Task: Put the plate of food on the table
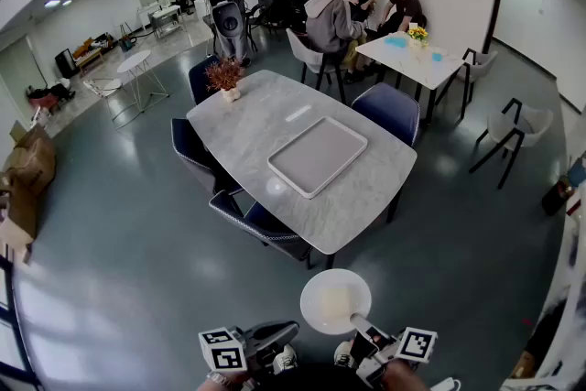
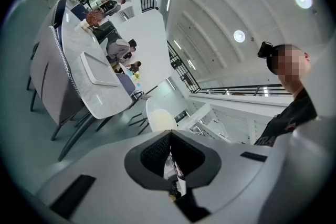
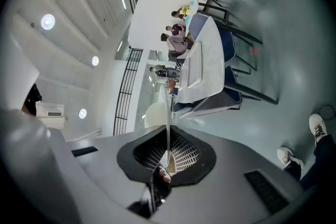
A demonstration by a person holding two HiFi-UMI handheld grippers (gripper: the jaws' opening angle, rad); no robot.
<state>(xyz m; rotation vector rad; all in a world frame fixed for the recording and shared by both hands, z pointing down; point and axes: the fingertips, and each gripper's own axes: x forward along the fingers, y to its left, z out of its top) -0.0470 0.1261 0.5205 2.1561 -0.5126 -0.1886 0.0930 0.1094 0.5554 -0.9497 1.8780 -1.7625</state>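
Note:
A white plate [image 1: 336, 300] with pale food on it hangs low over the floor, short of the marble table [image 1: 254, 121]. My right gripper [image 1: 362, 328] is shut on the plate's near rim. In the right gripper view the plate [image 3: 156, 113] runs edge-on out of the closed jaws of the right gripper [image 3: 168, 150], with the table [image 3: 211, 57] far ahead. My left gripper [image 1: 277, 335] is beside it at the bottom, shut and holding nothing. In the left gripper view, the left gripper [image 2: 169, 138] has its pads together, and the plate [image 2: 160, 117] shows beyond them.
A large grey tray [image 1: 317, 156] lies on the table's middle and a small potted plant [image 1: 224, 76] stands at its far end. Blue chairs [image 1: 263, 223] surround the table, one at the near edge. Several people sit at a white table [image 1: 420, 59] farther back.

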